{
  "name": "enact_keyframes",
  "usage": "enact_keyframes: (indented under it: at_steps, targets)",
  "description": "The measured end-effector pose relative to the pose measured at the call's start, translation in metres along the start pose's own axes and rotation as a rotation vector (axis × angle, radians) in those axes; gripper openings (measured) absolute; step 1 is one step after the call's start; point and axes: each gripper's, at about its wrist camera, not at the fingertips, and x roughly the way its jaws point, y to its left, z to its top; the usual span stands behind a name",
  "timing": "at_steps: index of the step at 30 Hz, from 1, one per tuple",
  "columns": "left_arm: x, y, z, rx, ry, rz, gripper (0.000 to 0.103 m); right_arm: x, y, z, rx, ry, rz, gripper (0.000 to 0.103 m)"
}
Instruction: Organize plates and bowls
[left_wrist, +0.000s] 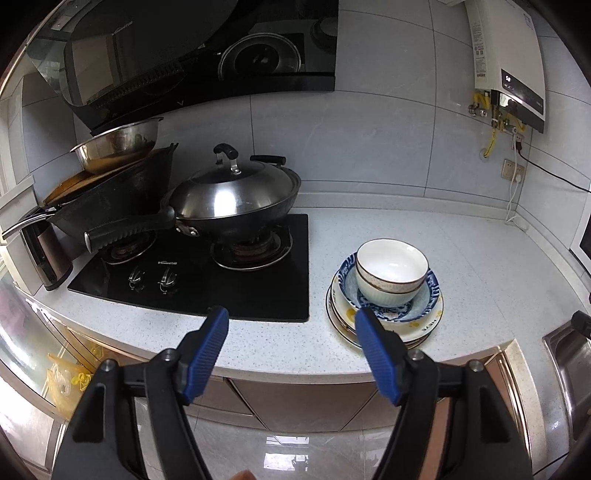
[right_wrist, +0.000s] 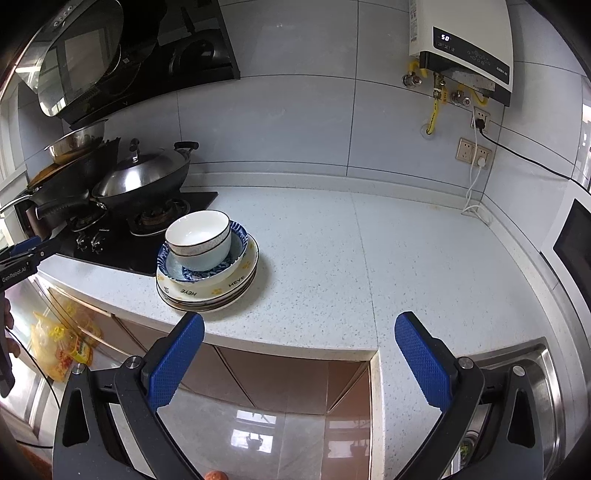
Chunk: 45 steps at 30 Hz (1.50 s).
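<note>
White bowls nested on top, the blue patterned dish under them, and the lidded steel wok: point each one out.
White nested bowls (right_wrist: 197, 236), right wrist view, inner wall.
Blue patterned dish (right_wrist: 240, 236), right wrist view, far rim.
Lidded steel wok (left_wrist: 236, 199), left wrist view, domed lid.

Open desk on the right, cookware crowding the left.

In the right wrist view you have bare desk (right_wrist: 332, 240) from the centre to the right of the frame, up to the back wall; the stack of plates and bowls (right_wrist: 207, 258) stands left of centre near the front edge, the lidded wok (right_wrist: 144, 177) and hob (right_wrist: 122, 236) block the left, and the sink (right_wrist: 524, 369) drops away at lower right.
</note>
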Motion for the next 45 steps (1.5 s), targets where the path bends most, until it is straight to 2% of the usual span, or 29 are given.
enact_keyframes:
  at_steps: [7,19,23,30,39,45]
  targets:
    - [0.0,0.004,-0.003,-0.038,0.021,-0.002,0.07,0.005,0.0,-0.001,0.001,0.008,0.015,0.102]
    - [-0.016,0.011,-0.008,-0.089,-0.007,-0.003,0.07,-0.001,-0.006,0.0,0.025,-0.011,0.045,0.102]
    - [-0.022,0.012,-0.009,-0.097,-0.02,0.01,0.07,-0.006,-0.007,0.0,0.034,-0.037,0.061,0.102]
    - [-0.03,0.009,-0.009,-0.103,-0.035,0.012,0.07,-0.022,-0.008,-0.002,0.033,-0.121,0.155,0.102]
    - [-0.036,0.015,-0.009,-0.147,-0.049,-0.005,0.07,-0.022,0.002,-0.003,0.01,-0.106,0.134,0.102]
    - [-0.037,0.008,-0.011,-0.123,-0.043,0.032,0.07,-0.016,0.008,-0.005,-0.001,-0.089,0.132,0.102]
